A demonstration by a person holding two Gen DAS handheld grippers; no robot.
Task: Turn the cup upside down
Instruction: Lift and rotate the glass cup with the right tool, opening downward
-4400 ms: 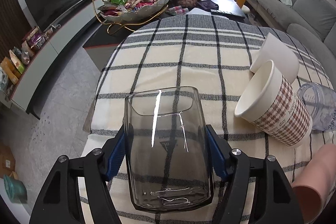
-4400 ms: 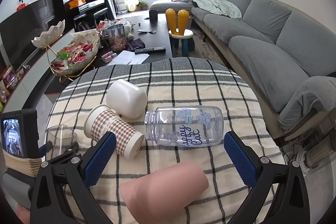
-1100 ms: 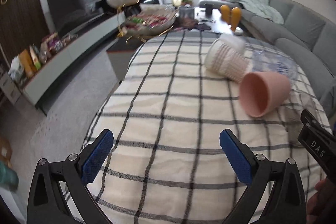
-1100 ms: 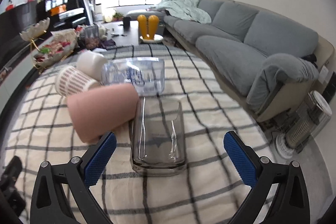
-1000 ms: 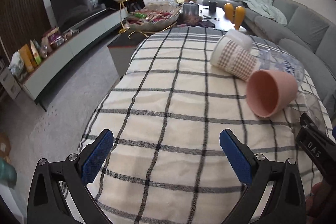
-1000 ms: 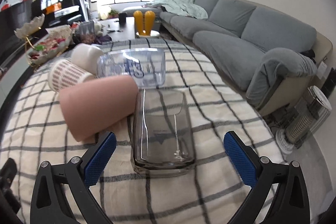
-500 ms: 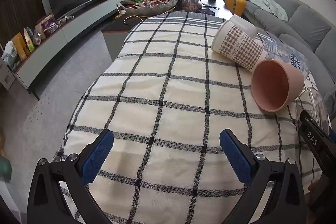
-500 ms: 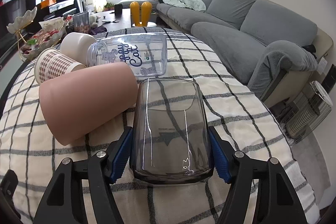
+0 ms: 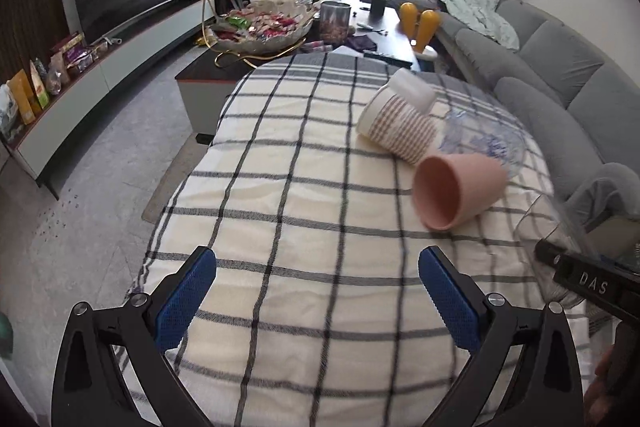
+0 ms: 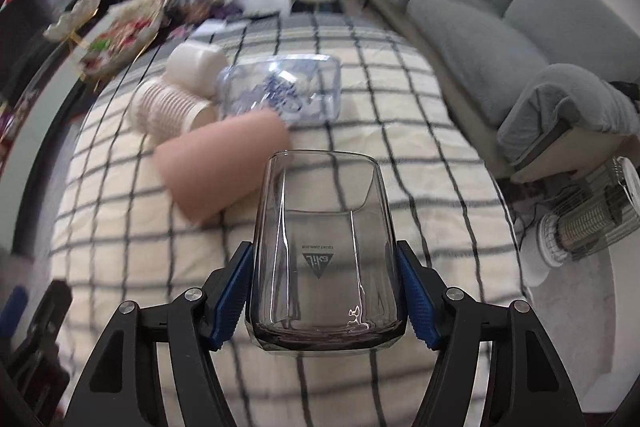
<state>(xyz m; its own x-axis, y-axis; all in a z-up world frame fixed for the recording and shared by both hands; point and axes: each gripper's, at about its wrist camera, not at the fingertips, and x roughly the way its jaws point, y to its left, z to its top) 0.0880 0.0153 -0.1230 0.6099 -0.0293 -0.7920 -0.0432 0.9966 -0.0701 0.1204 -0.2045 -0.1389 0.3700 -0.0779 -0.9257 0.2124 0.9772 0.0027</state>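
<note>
My right gripper (image 10: 326, 297) is shut on a clear smoky glass cup (image 10: 324, 247), its blue pads against both sides. The cup points away from me, lifted above the checked tablecloth (image 10: 120, 247). In the left wrist view the same glass cup (image 9: 560, 247) shows at the right edge, partly behind the right gripper's black body. My left gripper (image 9: 316, 299) is open and empty over the near part of the tablecloth (image 9: 300, 187).
A pink cup (image 9: 456, 191), a houndstooth paper cup (image 9: 396, 131), a white cup (image 9: 412, 87) and a clear printed bottle (image 9: 484, 143) lie on their sides at the far right. The pink cup (image 10: 224, 167) lies just beyond the held glass. A grey sofa (image 10: 520, 27) stands right.
My right gripper closed on the glass cup and lifted it off the cloth. My left gripper pulled back, still open and empty.
</note>
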